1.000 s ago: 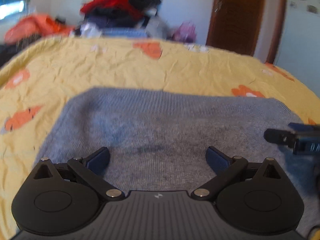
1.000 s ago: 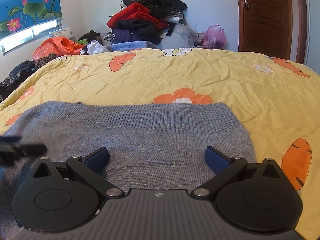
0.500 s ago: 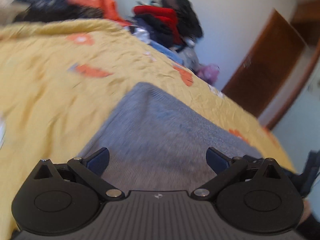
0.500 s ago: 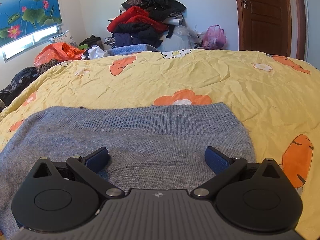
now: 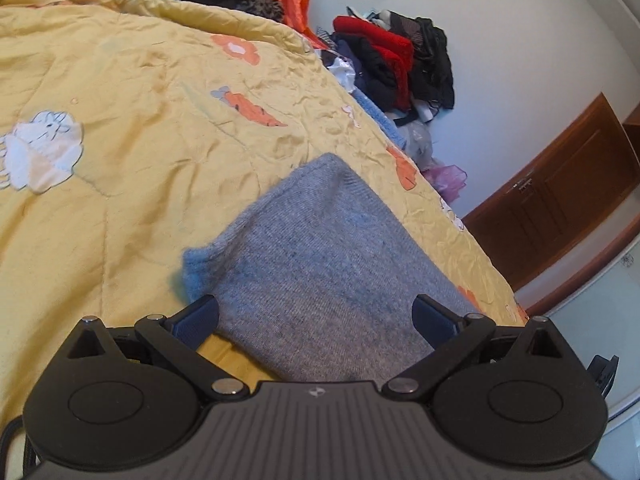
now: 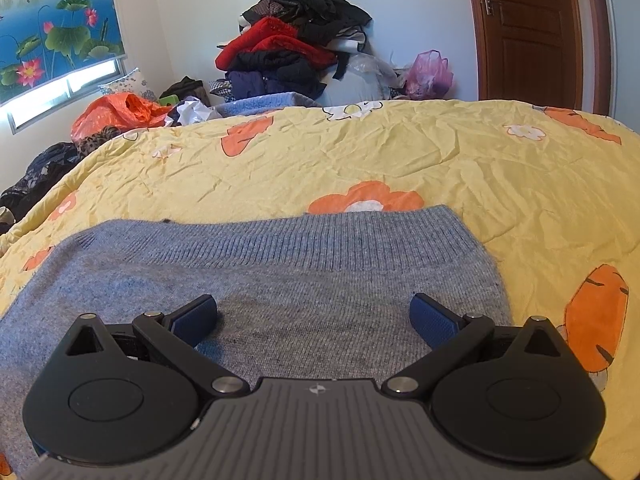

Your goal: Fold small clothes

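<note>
Left wrist view shows my left gripper (image 5: 316, 316) tilted over the grey knit sweater (image 5: 320, 264), jaws spread wide and holding nothing. I have it angled this way, I judge, to line up with the sweater's near left edge, where a small blue-grey flap (image 5: 198, 270) pokes out just beyond my left finger pad (image 5: 198, 316). That flap looks like a cuff or sleeve end, though I cannot tell for certain.

My right gripper (image 6: 314, 314) sits level over the other half of the sweater (image 6: 280, 280), also released and empty, its pads hovering above the knit rather than pinching it; whether they touch the fabric I cannot tell. The ribbed hem (image 6: 320, 240) runs across beyond both pads, so I am working from the opposite end.

The sweater lies flat on the yellow flowered quilt (image 6: 440, 152), spread out with no fold in it that I can see. Beyond the sweater, past the quilt's far edge, a pile of clothes (image 6: 296, 48) waits against the wall. My likely next move is gripping a side edge.
</note>
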`<state>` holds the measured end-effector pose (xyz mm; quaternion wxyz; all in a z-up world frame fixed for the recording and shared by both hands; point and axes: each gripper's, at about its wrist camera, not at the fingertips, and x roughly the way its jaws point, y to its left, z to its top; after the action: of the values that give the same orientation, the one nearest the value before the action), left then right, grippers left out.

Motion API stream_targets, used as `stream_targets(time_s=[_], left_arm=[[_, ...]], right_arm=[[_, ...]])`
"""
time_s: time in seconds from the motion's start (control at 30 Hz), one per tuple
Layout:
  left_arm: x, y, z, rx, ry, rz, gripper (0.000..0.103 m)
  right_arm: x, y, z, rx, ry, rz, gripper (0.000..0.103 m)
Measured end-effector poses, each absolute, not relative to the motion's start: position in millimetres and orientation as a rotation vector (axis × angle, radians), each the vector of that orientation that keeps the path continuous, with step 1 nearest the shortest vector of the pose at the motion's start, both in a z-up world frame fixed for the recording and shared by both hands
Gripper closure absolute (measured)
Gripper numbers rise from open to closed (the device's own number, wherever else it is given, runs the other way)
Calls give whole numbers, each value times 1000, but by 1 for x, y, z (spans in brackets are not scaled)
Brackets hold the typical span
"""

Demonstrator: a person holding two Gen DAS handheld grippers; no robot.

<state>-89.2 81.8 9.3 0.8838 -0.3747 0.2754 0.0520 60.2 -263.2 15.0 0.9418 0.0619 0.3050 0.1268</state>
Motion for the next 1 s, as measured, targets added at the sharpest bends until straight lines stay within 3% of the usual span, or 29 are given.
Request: stream_targets(time_s=[0.37,0.43,0.47,0.5,0.6,0.7,0.87,1.0], left_arm=[[-61,85,7,-729,550,159,2],[-47,86,5,-749,563,148,47],[-38,85,2,-755,607,156,78],[-34,84,0,-753,630,180,85],[-34,80,0,-740,625,187,85],[-38,75,3,-670,615,200,94],[-57,8,29,-108,449,92,95],[-65,-25,21,38,453,-7,95]], right_arm=[[60,-263,15,126,622,258,0],[60,-263,15,126,622,258,0],[60,-263,15,126,621,258,0],[60,-263,15,126,621,258,0],[60,-263,15,125,621,258,0],[61,-263,15,117,626,256,0],[69,-256,41,208,665,260,3],[93,-218,66,444,839,592,1]])
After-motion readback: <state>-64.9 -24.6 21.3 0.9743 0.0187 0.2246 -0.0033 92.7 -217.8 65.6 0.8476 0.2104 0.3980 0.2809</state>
